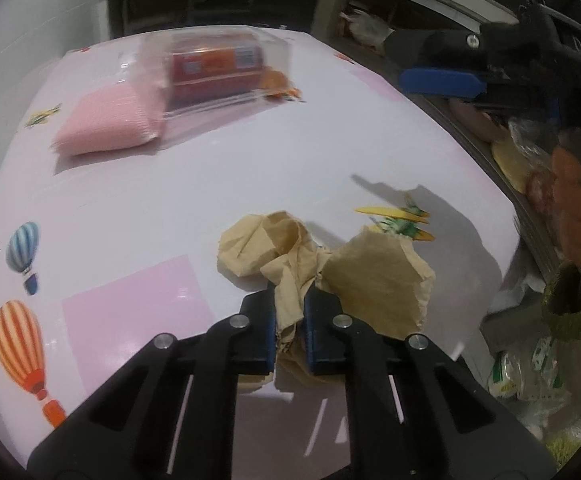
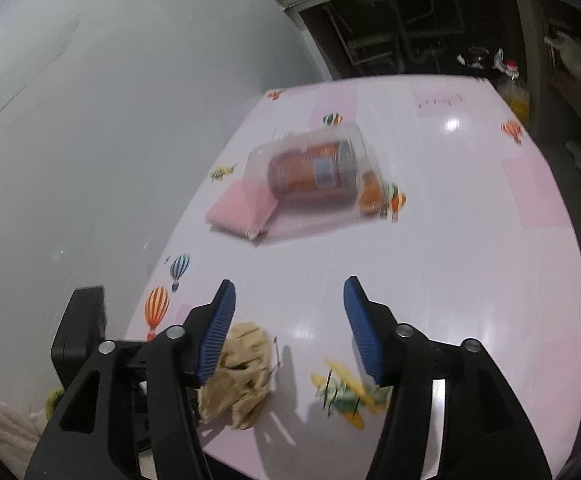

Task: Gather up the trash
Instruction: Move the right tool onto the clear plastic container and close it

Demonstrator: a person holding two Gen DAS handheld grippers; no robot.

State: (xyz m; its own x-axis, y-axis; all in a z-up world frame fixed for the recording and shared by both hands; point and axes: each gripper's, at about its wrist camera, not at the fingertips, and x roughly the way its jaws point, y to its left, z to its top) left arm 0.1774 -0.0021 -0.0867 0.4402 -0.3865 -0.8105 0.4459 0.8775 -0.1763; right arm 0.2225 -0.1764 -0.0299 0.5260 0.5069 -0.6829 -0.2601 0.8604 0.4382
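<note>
Left wrist view: left gripper (image 1: 290,312) pinches the crumpled paper (image 1: 322,276) near the pink sponge (image 1: 110,124), probably light and soft; right gripper (image 2: 288,320) gapes empty.

Premises: a domestic interior, most likely a kitchen or dining corner. The bench (image 2: 470,240) carries a glossy pink covering printed with cartoon hot-air balloons (image 1: 20,342) and aeroplanes, a household furnishing. Beyond its far edge stands an open dark cabinet (image 2: 410,36) with pipework and a red-capped bottle of yellow liquid (image 2: 512,90). A plain white wall (image 2: 90,120) adjoins. Bagged goods (image 1: 526,368) lie alongside.
</note>
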